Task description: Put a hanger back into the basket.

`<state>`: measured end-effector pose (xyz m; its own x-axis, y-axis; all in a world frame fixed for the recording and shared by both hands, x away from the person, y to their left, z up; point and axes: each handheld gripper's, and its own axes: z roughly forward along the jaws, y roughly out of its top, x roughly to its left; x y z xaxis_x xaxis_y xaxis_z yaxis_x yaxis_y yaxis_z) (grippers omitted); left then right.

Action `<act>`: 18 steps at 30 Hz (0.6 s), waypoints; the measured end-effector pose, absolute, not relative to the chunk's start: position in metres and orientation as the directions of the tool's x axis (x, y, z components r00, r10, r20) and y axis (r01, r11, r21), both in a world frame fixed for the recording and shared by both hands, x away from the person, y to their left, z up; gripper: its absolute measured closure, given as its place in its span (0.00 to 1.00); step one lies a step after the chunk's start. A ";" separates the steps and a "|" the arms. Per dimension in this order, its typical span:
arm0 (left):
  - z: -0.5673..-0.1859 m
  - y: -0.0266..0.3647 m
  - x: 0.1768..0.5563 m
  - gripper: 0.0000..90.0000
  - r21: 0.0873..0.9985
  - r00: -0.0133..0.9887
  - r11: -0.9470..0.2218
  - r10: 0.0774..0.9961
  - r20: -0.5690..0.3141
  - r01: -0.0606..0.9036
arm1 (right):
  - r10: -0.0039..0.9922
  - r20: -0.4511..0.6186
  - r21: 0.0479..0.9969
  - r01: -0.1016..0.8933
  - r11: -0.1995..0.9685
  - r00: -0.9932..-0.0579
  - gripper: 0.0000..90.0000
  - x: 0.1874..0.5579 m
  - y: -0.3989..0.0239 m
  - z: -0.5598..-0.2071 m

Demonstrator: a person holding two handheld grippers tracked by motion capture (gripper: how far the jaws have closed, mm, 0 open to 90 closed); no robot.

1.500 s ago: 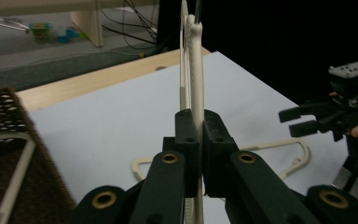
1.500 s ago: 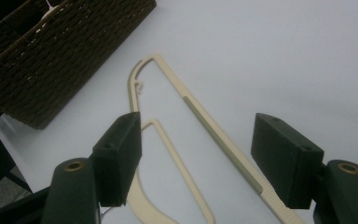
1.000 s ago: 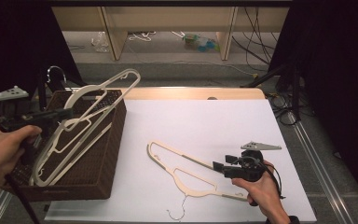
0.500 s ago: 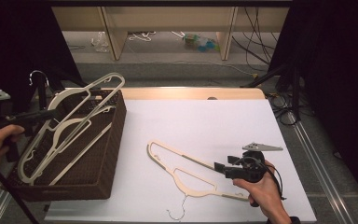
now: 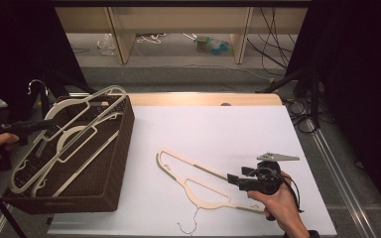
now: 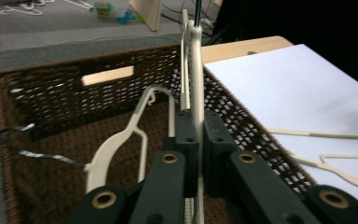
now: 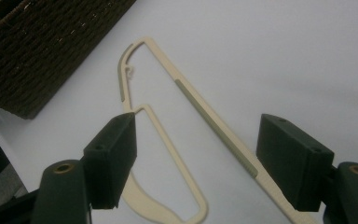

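Observation:
My left gripper (image 5: 38,125) (image 6: 200,122) is shut on the edge of a cream plastic hanger (image 5: 79,100) (image 6: 196,70). It holds that hanger tilted over the brown woven basket (image 5: 114,168) (image 6: 74,93) at the table's left. A second cream hanger (image 5: 74,130) (image 6: 121,140) lies inside the basket. A third cream hanger (image 5: 198,178) (image 7: 214,126) lies flat on the white table top. My right gripper (image 5: 235,179) (image 7: 196,140) hovers over its right end. Its jaws have just been opening and stand open, with the hanger's bar beneath the gap, untouched.
The white table top (image 5: 218,129) stretches between the basket and my right hand. A wooden strip (image 5: 203,99) borders its far edge. Beyond stand wooden shelf legs (image 5: 121,37), floor cables (image 5: 278,54) and some litter (image 5: 213,44). Black drapes flank both sides.
My left hand has moved left and down, carrying its hanger lower over the basket. The right hand has stayed in place over the hanger on the table.

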<state>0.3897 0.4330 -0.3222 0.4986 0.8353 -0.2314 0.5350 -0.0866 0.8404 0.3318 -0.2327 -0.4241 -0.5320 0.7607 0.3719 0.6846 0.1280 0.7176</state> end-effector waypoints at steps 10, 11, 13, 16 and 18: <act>-0.344 0.444 0.395 0.96 0.818 0.518 -0.083 0.809 -0.278 0.569 | 0.765 0.369 0.710 0.691 0.134 -0.527 0.33 0.332 -0.232 -0.425; -0.347 0.444 0.396 0.96 0.815 0.520 -0.081 0.805 -0.286 0.574 | 0.766 0.369 0.709 0.692 0.135 -0.527 0.33 0.332 -0.232 -0.425; -0.353 0.443 0.398 0.96 0.804 0.515 -0.088 0.807 -0.289 0.589 | 0.761 0.376 0.706 0.695 0.134 -0.529 0.33 0.332 -0.231 -0.426; -0.362 0.440 0.399 0.96 0.780 0.505 -0.098 0.810 -0.299 0.619 | 0.764 0.370 0.706 0.694 0.137 -0.528 0.33 0.332 -0.231 -0.426; -0.366 0.436 0.401 0.96 0.775 0.507 -0.103 0.808 -0.301 0.623 | 0.762 0.369 0.708 0.693 0.140 -0.532 0.33 0.333 -0.232 -0.426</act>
<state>0.4012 0.4363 -0.3662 0.5071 0.8078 -0.3007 0.6232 -0.1026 0.7753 0.3327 -0.2315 -0.4262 -0.5317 0.7621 0.3694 0.6926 0.1403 0.7076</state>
